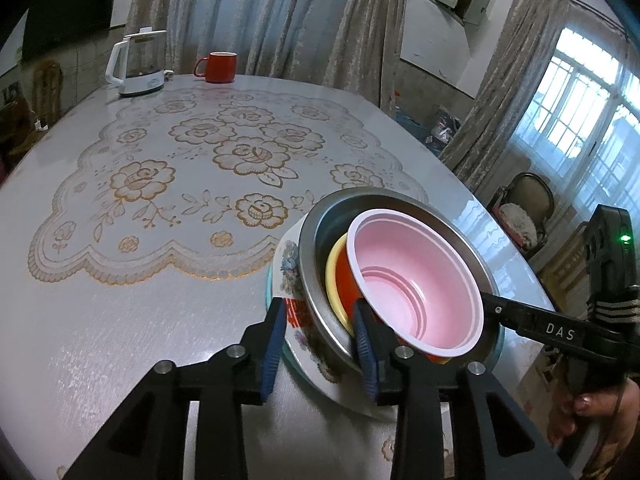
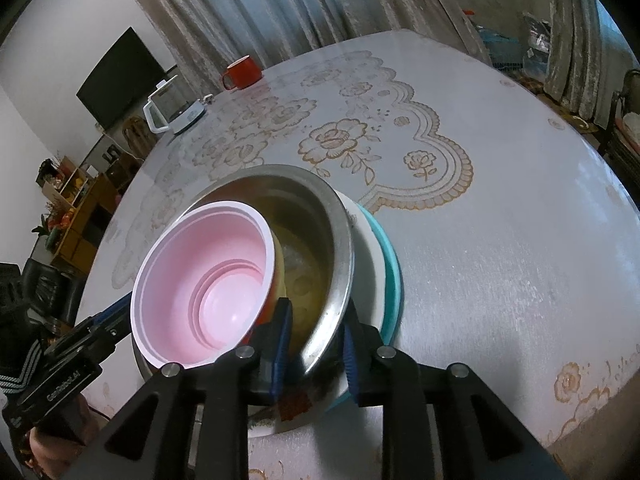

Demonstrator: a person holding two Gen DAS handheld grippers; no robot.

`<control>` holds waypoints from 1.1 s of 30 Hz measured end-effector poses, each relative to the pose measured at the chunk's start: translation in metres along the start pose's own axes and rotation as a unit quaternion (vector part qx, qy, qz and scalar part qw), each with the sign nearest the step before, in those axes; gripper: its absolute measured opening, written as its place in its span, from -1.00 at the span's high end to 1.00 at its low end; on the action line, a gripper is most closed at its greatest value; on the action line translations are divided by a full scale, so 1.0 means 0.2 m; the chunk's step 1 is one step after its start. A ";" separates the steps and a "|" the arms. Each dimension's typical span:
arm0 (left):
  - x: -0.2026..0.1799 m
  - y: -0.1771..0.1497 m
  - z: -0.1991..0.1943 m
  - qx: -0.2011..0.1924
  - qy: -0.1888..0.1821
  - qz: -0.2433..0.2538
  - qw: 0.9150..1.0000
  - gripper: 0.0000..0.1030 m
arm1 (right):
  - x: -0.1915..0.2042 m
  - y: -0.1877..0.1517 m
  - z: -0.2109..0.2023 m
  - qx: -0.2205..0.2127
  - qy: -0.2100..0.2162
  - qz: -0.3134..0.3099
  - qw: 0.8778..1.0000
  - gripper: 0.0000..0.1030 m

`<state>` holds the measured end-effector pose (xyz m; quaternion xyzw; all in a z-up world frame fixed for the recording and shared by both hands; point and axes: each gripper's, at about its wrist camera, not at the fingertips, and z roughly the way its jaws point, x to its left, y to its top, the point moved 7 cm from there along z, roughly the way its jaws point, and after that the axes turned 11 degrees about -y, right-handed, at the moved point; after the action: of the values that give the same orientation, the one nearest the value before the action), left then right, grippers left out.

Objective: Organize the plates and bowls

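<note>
Near the table's front edge stands a stack. From the bottom up it is a teal plate [image 2: 391, 268], a white floral plate [image 1: 286, 264], a steel bowl [image 1: 314, 276] [image 2: 320, 216], a yellow bowl [image 1: 334, 276], a red bowl [image 1: 344, 286] and a tilted pink bowl [image 1: 416, 280] [image 2: 208, 280]. My left gripper [image 1: 320, 316] straddles the near rims of the floral plate and steel bowl, and its blue pads stand off them. My right gripper [image 2: 316, 320] straddles the steel bowl's rim from the other side with a gap at each pad. One of its fingers [image 1: 520, 316] reaches in under the pink bowl.
A white kettle [image 1: 138, 64] and a red mug [image 1: 216, 66] stand at the table's far edge. The flower-patterned cloth [image 1: 192, 168] covers the table. A chair [image 1: 524, 208] stands beyond the right edge, and a person's hand [image 1: 588, 412] holds the right gripper.
</note>
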<state>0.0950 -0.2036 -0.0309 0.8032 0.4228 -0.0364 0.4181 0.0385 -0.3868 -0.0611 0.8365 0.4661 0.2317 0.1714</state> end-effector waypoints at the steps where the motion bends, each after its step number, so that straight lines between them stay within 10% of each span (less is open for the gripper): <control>1: 0.00 0.00 -0.01 0.000 0.001 0.000 1.000 0.21 | 0.00 0.00 0.00 0.001 -0.002 0.001 1.000 0.51; 9: 0.02 -0.05 -0.08 -0.009 0.014 -0.007 1.000 -0.33 | 0.01 -0.04 -0.07 -0.028 -0.038 -0.021 0.999 0.35; 33: -0.03 -0.27 -0.31 -0.034 0.089 0.021 0.995 -0.99 | 0.18 -0.30 -0.37 -0.158 -0.073 -0.077 0.982 0.21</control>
<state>0.0338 -0.1482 -0.0223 0.7975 0.4424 0.0584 0.4061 -0.0273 -0.3202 -0.0214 0.7753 0.4729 0.2267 0.3521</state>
